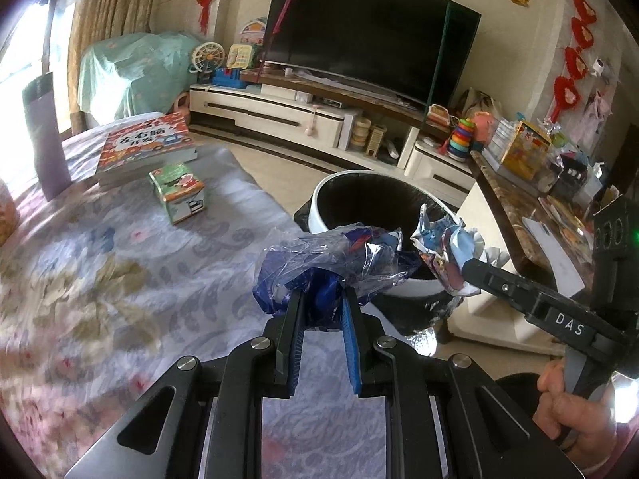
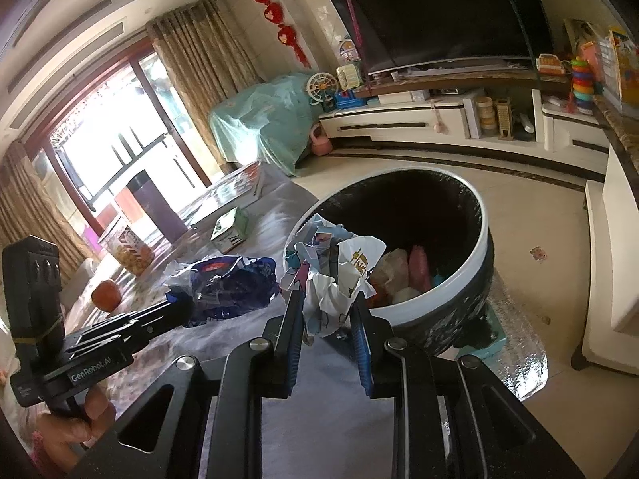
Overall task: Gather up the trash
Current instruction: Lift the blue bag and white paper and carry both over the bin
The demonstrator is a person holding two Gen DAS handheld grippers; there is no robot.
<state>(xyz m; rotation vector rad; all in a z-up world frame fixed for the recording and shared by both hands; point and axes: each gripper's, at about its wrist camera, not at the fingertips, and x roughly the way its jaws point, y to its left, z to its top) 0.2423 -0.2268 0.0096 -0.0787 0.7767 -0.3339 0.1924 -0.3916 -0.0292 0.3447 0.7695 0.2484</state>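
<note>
My left gripper [image 1: 322, 293] is shut on a crumpled blue and clear plastic bag [image 1: 331, 259], held above the table's right edge; the bag also shows in the right wrist view [image 2: 227, 279]. My right gripper [image 2: 327, 299] is shut on a crumpled white printed wrapper [image 2: 331, 275], close to the near rim of the bin; the wrapper also shows in the left wrist view [image 1: 447, 247]. The round white bin [image 2: 447, 295] with a black liner stands on the floor beside the table and holds several pieces of trash. The two grippers are side by side, the left one [image 2: 175, 311] just left of the right.
A cloth-covered table [image 1: 120, 279] holds a book [image 1: 147, 147], a small green carton [image 1: 179, 191], a purple cup [image 1: 44, 135], a snack box [image 2: 127, 243] and an orange fruit [image 2: 106, 295]. A TV stand [image 1: 319, 115] and a cluttered side counter [image 1: 539, 183] lie beyond the bin.
</note>
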